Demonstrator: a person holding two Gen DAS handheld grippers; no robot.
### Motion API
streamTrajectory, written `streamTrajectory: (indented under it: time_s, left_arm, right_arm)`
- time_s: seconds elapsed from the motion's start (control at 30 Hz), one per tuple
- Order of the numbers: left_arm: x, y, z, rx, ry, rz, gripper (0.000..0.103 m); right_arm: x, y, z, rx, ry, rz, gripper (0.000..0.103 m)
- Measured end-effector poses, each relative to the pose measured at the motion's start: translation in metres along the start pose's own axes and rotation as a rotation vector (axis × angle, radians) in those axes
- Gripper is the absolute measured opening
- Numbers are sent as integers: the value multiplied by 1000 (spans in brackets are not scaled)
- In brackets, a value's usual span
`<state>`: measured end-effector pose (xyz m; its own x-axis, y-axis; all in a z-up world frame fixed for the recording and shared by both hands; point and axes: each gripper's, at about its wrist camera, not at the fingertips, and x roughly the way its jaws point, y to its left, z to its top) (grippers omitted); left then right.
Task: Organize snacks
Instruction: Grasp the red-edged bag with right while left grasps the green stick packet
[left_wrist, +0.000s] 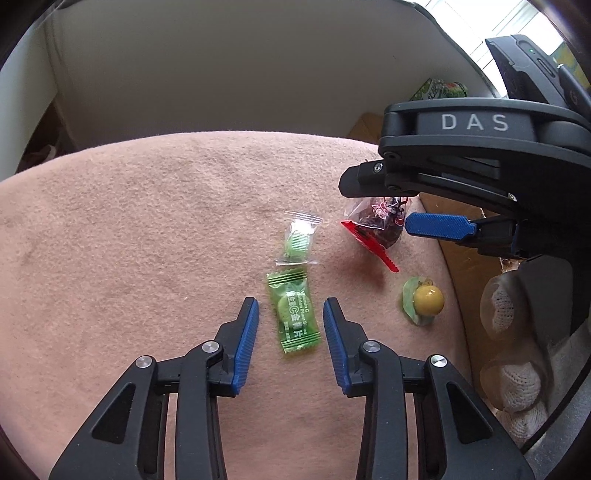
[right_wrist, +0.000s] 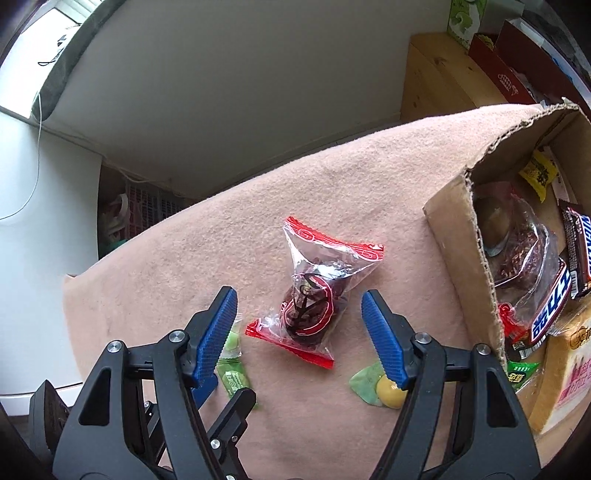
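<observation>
My left gripper (left_wrist: 290, 321) jaws spread, green candy packet (left_wrist: 293, 314) between them on tabletop (left_wrist: 129, 221); light, crinkly, slippery, grip mid-body. My right gripper (right_wrist: 299, 314) jaws spread around red-edged plum bag (right_wrist: 314, 295). Loose: 4 snacks. Cardboard box (right_wrist: 461, 236) at 3 o'clock.

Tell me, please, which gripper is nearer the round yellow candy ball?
Right. The right gripper has one finger just above the round yellow candy ball; the left gripper straddles the green foil candy packet beside it.
</observation>
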<state>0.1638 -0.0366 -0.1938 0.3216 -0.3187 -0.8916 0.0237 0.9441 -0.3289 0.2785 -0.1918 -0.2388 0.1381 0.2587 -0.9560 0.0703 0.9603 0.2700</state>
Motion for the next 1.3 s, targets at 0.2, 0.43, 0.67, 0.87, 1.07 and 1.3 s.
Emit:
streamTrajectory:
  time_s: [0.2, 0.43, 0.67, 0.87, 1.07, 1.3]
  left_arm:
    - [-1, 0, 1, -13, 1, -8, 34]
    - [2, -9, -3, 48, -5, 52, 27]
    - [-2, 3, -6, 47, -20, 53, 17]
    - [-13, 19, -13, 17, -24, 42, 7]
    - [-22, 34, -27, -9, -33, 32, 6]
    - [-20, 24, -22, -30, -29, 12, 20]
  right_arm:
    - [7, -3, -1, 23, 7, 1, 65]
    - [5, -7, -2, 8, -3, -32, 47]
    - [1, -15, -7, 2, -8, -20, 35]
    - [-5, -21, -21, -12, -6, 10, 34]
    - [-11, -27, -36, -19, -15, 22, 34]
    - [-21, -33, -39, -18, -26, 32, 34]
